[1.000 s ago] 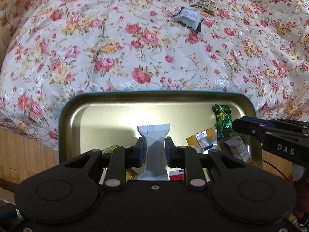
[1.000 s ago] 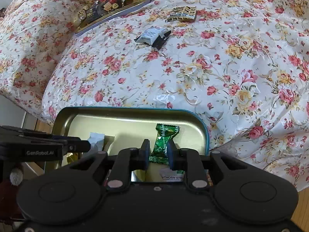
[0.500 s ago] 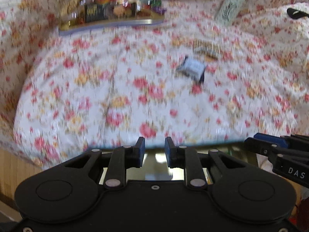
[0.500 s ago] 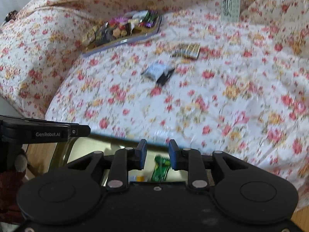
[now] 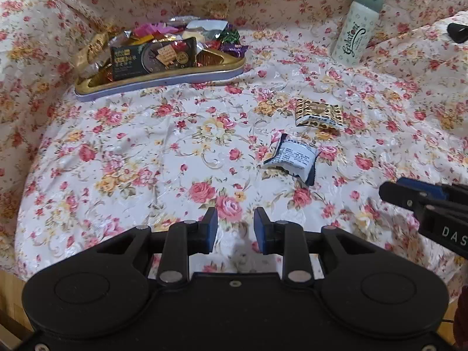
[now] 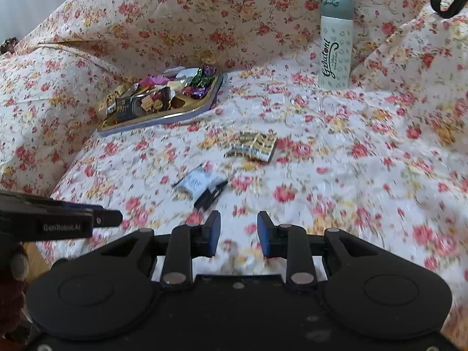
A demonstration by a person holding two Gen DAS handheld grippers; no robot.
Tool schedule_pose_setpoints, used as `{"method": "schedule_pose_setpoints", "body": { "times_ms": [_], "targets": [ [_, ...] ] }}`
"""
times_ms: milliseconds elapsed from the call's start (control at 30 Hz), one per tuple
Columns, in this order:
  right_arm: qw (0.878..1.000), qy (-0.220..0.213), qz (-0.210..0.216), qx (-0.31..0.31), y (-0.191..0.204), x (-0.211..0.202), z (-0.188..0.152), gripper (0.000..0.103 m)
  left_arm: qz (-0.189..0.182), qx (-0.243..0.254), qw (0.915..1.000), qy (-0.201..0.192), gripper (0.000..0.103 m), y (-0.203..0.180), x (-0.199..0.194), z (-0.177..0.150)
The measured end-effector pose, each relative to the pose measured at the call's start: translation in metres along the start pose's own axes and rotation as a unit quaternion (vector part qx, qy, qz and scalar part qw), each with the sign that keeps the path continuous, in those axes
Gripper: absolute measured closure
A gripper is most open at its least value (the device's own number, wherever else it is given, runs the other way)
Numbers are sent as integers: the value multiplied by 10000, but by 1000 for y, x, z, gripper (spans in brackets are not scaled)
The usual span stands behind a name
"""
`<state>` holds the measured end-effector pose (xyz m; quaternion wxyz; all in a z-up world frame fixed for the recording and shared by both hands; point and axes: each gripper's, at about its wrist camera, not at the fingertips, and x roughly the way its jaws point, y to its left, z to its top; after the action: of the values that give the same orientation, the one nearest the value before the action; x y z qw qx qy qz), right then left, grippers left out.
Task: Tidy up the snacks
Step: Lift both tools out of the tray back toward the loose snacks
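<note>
The right wrist view blurs the white packet (image 6: 196, 183)'s print beyond reading.

Left gripper (image 5: 235, 226) hovers over the floral cloth (image 5: 146, 152), jaws apart, nothing between them. Ahead and right lies a white snack packet (image 5: 295, 158); beyond it, a gold-patterned packet (image 5: 318, 114). Far ahead-left sits the loaded snack tray (image 5: 163, 80).

bottle (image 6: 335, 44): "Gelatoni" script | left gripper (image 6: 61, 224) side: "GenRobot.AI" | right gripper (image 5: 433, 213) side: "DAS" | snack wrappers: print illegible
</note>
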<state>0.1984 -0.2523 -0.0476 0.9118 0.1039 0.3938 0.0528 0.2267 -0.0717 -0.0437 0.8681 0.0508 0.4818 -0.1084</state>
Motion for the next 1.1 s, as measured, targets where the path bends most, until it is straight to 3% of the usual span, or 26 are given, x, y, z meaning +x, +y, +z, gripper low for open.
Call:
{"method": "schedule_pose_setpoints", "body": {
  "times_ms": [267, 533, 900, 1033, 1100],
  "targets": [
    [9988, -262, -93, -407, 9, 30, 22, 68, 45, -309, 9992, 243, 65, 14, 32, 16],
    [9984, 234, -332, -405, 11, 68, 25, 68, 71, -718, 9968, 350, 65, 42, 49, 24],
    [9970, 415, 420, -497, 73, 121, 32, 68, 27, -1018, 9944, 263, 65, 62, 49, 27],
    [9966, 310, 593, -486, 75, 120, 41, 68, -21, -959, 9950, 291, 65, 63, 58, 29],
    [9964, 164, 635, -540, 68, 107, 44, 68, -26, -825, 9964, 213, 60, 60, 60, 30]
  ]
}}
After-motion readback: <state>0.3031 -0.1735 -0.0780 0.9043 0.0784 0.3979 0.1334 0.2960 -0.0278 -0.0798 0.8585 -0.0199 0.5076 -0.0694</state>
